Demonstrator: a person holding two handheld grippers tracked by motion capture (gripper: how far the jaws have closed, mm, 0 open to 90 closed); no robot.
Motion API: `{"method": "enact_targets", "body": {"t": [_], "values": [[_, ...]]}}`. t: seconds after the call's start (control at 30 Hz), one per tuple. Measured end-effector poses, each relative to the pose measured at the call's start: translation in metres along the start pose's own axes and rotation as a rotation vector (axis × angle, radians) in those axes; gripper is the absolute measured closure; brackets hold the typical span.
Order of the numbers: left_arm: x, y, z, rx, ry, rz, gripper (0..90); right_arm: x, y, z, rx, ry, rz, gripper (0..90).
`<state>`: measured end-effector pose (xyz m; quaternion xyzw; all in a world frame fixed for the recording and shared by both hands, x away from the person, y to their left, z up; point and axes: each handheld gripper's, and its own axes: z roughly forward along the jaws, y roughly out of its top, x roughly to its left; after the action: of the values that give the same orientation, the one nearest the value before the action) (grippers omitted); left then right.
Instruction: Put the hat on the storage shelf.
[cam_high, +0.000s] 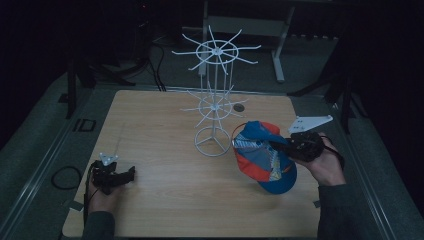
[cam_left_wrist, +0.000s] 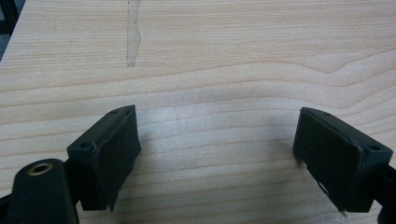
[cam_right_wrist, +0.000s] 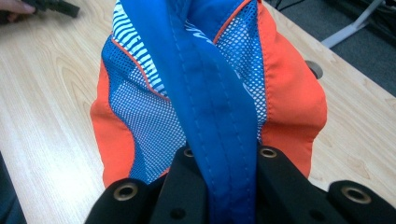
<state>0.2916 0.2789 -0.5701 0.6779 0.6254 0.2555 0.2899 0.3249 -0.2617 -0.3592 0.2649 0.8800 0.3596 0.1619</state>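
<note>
At the near left corner of the table, the left gripper rests low by the person's left hand, pointing right across the wood. In the left gripper view its 2 jaws stand wide apart with only bare wood grain between them, and a pale streak runs along the tabletop farther ahead.

At the near right, the right hand holds the right gripper above the table, aimed left toward the middle. Its jaws are clamped tight on the cap, a blue and orange one with white mesh panels and striped patches. In the right gripper view the pads pinch a folded blue band of the cap, stitched along its length, and the orange panels and mesh bulge out to either side of it. From the high view the cap hangs off the jaws over the right half of the table, tilted, its blue brim nearest the person and its crown toward the rack.

Just beyond the cap, near the table's middle, stands a white wire rack: a ring base, an upright stem, and 2 tiers of spokes fanning out, the top tier wider. The cap's top edge lies just beside the base ring; whether they touch I cannot tell.

Past the far edge, the floor is dark, with cables and a pale desk leg.
</note>
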Motion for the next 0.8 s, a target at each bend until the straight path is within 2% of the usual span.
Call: {"method": "enact_targets", "body": {"t": [0.47,0.8], "values": [[0.000,0.000,0.000,-0.001,0.001,-0.001,15.0,-0.007,0.007,-0.011,-0.043,-0.024,0.019,88.4],[-0.001,0.000,0.000,0.002,0.001,0.002,15.0,-0.006,0.014,-0.020,-0.082,-0.033,0.006,88.3]]}}
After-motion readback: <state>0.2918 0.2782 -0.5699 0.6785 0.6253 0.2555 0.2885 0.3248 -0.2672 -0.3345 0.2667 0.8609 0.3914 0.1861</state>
